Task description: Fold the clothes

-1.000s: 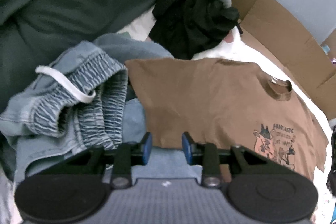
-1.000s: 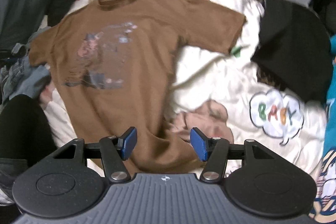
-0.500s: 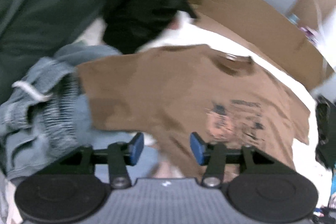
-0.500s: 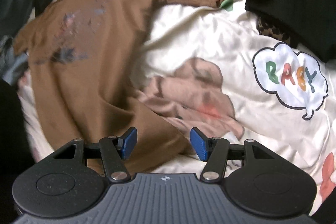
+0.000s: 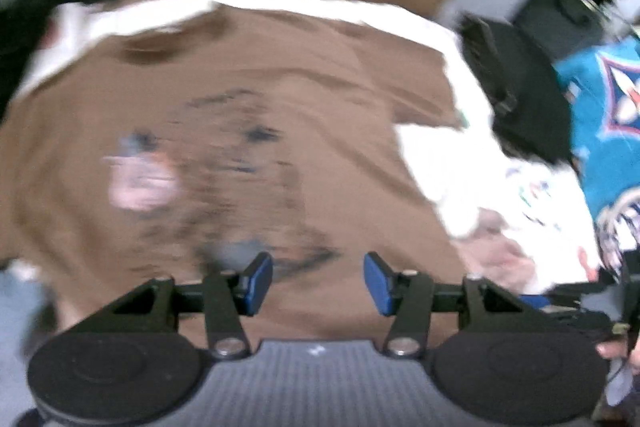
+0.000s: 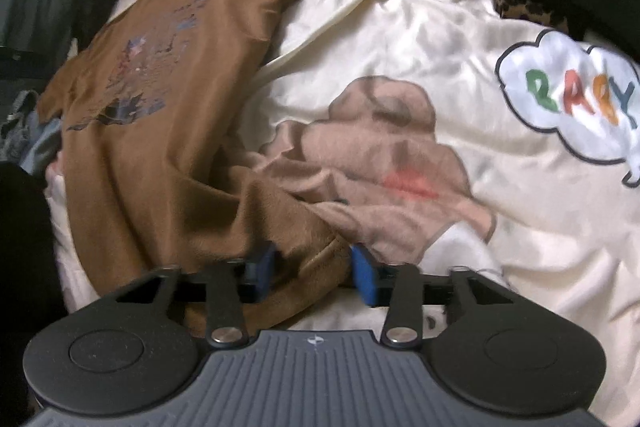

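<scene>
— Brown T-shirt lies flat on the cream blanket; my right gripper is closing on its hem corner.
— Left gripper?
— Parted, empty, above the print. I'd grab the other hem corner next.

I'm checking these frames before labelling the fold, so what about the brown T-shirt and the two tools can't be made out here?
- Left wrist view: the printed graphic on the brown cotton T-shirt is smeared by motion blur, unreadable.
- Right wrist view: the shirt's bottom corner sits between the closing jaws of the right tool; whether the pads already pinch it is unclear.
- Right wrist view: the shirt's far sleeve is bunched against a grey-blue garment.
- Left tool: open above the shirt; contact can't be judged.
</scene>
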A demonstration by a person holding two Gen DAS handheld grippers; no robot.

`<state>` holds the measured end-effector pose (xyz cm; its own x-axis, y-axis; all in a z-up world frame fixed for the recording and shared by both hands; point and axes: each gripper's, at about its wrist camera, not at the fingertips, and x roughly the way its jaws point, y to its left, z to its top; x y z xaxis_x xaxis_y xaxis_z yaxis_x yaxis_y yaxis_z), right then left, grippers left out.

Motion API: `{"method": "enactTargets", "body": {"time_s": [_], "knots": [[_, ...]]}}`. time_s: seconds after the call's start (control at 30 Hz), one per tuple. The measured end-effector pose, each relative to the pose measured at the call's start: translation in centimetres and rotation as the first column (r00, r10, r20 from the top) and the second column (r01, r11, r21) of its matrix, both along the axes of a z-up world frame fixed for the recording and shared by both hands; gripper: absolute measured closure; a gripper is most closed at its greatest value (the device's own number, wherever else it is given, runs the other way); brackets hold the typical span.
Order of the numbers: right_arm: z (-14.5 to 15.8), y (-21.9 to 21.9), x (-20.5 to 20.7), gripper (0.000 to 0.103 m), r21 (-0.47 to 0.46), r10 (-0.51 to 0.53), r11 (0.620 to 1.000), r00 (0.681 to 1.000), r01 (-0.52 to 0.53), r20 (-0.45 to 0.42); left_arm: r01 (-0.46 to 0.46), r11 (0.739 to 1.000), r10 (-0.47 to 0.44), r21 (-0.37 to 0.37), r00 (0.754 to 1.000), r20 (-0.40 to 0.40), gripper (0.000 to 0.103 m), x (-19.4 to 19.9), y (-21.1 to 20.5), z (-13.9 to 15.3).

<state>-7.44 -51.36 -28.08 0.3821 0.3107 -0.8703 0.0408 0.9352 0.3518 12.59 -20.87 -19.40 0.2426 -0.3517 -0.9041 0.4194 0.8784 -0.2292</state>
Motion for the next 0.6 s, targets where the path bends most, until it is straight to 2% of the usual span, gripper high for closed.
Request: {"method": "enactTargets", "body": {"time_s": [0.03,0.1,0.17,0.37,0.47,0.6], "knots": [[0.0,0.0,-0.2,0.084,0.015,-0.002,1.0,1.0,0.002,-0.001,0.013,1.0,-0.013,-0.009,1.0,-0.014,0.049,-0.2,-1.2,-0.6],[0.0,-0.5,-0.7,0.095,0.098,-0.05,0.994,0.998,0.054,-0.04,0.032,0.999,-0.033,-0.019,0.999,-0.04,0.049,-0.6,-3.6,-1.9],[0.3,-0.5,-1.3,0.096,0.16,-0.075,0.984,0.996,0.083,-0.054,0.053,0.999,-0.054,-0.011,0.997,-0.053,0.049,-1.0,-5.6,-3.1],[2.8,0.5,-3.3,0.098,0.279,-0.058,0.958,0.997,0.068,-0.043,0.084,0.996,-0.081,0.023,0.991,-0.103,0.048,-1.9,-10.2,-6.5],[3.9,0.9,-3.9,0.099,0.336,-0.05,0.94,0.998,0.057,-0.03,0.076,0.996,-0.071,0.035,0.989,-0.132,0.044,-2.3,-11.3,-7.7],[4.8,1.7,-4.2,0.099,0.365,-0.026,0.931,1.0,0.027,-0.009,0.073,0.996,-0.064,0.056,0.987,-0.145,0.041,-3.1,-11.6,-8.5]]}}
